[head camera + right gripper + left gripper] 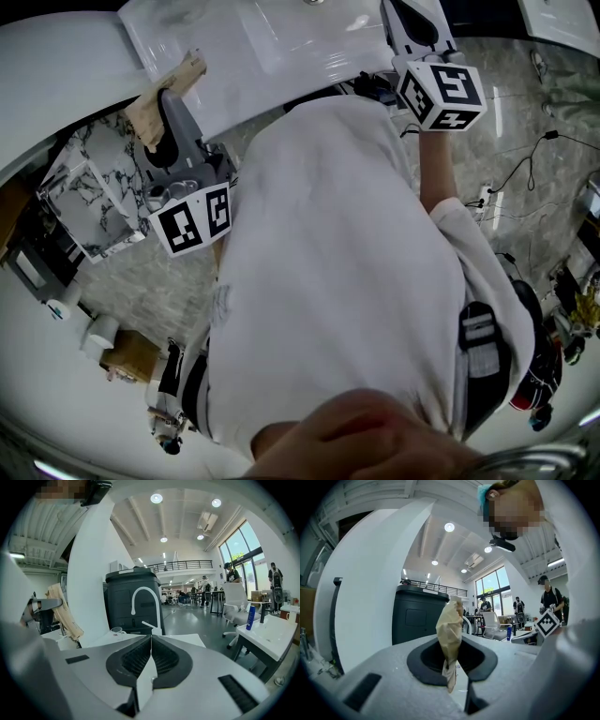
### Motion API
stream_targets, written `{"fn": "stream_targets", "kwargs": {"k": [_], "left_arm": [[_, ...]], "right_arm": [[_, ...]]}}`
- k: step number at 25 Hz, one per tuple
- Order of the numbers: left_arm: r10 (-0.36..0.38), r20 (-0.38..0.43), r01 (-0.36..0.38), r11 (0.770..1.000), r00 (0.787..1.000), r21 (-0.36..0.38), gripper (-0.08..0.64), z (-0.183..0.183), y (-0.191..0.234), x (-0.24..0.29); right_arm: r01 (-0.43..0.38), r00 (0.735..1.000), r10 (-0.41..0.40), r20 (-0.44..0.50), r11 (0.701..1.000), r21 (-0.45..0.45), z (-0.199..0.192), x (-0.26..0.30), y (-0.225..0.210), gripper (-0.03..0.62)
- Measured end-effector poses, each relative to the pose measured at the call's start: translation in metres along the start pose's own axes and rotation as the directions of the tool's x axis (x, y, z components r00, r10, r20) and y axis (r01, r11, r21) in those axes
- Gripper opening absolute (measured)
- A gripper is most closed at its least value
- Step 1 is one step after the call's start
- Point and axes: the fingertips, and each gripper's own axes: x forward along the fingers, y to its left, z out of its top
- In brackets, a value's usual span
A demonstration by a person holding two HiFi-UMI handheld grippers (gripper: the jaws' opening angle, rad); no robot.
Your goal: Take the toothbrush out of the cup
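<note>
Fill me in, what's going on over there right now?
A person stands at a white sink with a gripper in each hand. The left tongs are shut on a crumpled tan cloth that sticks up out of them. The right tongs are shut with nothing between them, pointing toward a white faucet and a clear cup on the counter near it. Neither gripper holds a toothbrush, and I can't clearly make one out in the cup.
</note>
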Motion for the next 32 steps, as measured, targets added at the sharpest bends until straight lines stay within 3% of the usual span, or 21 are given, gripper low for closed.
{"fn": "stream_targets", "kwargs": {"k": [32], "left_arm": [[0.022,-0.004,-0.022,1.000,1.000,-0.008,0.048,-0.0025,0.0047,-0.0030]], "right_arm": [[-0.029,1.000,0.029,-0.009,1.000,-0.012,0.0014,0.0052,0.0086,0.014]]}}
